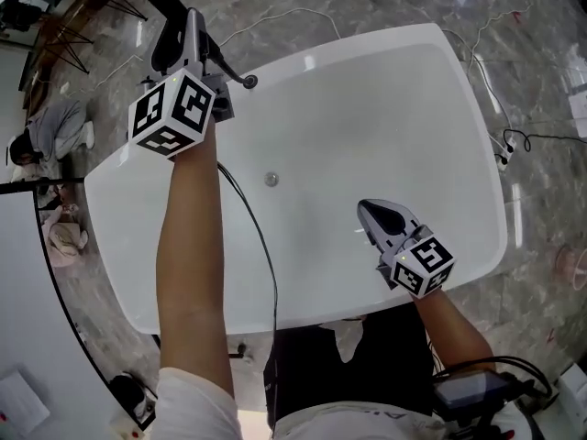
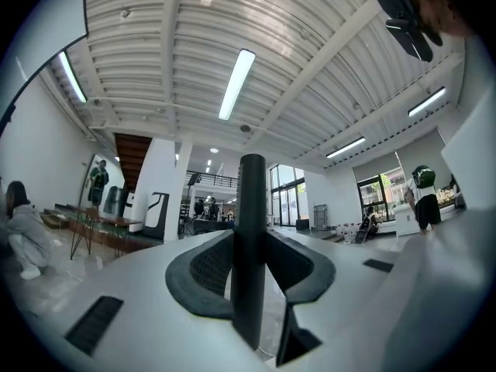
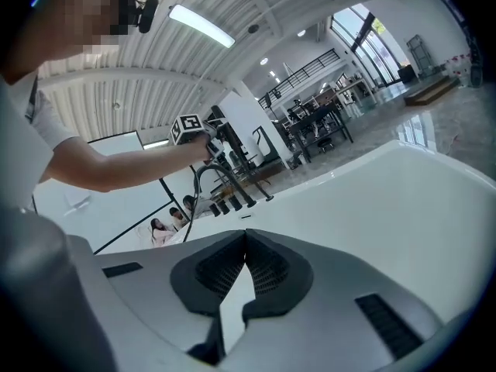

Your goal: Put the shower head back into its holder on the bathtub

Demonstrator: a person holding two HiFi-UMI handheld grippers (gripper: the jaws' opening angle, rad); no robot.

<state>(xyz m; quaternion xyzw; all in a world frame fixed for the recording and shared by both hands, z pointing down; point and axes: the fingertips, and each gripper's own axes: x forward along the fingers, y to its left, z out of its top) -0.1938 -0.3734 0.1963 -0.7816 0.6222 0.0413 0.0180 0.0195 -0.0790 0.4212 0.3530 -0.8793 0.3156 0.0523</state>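
Head view: with left fingers (image 2: 203, 273) pinching shower head (image 2: 250, 239), lower gently toward bathtub (image 1: 385, 99) rim; right fingers (image 3: 271, 273) pressed together, empty.

The bathtub (image 1: 385, 126) is viewed steeply from above in the head view. Each gripper view is taken close along its own fingers (image 2: 203, 279), roughly level. The left gripper (image 3: 217, 138) is shared, caught upper left in the right gripper view.
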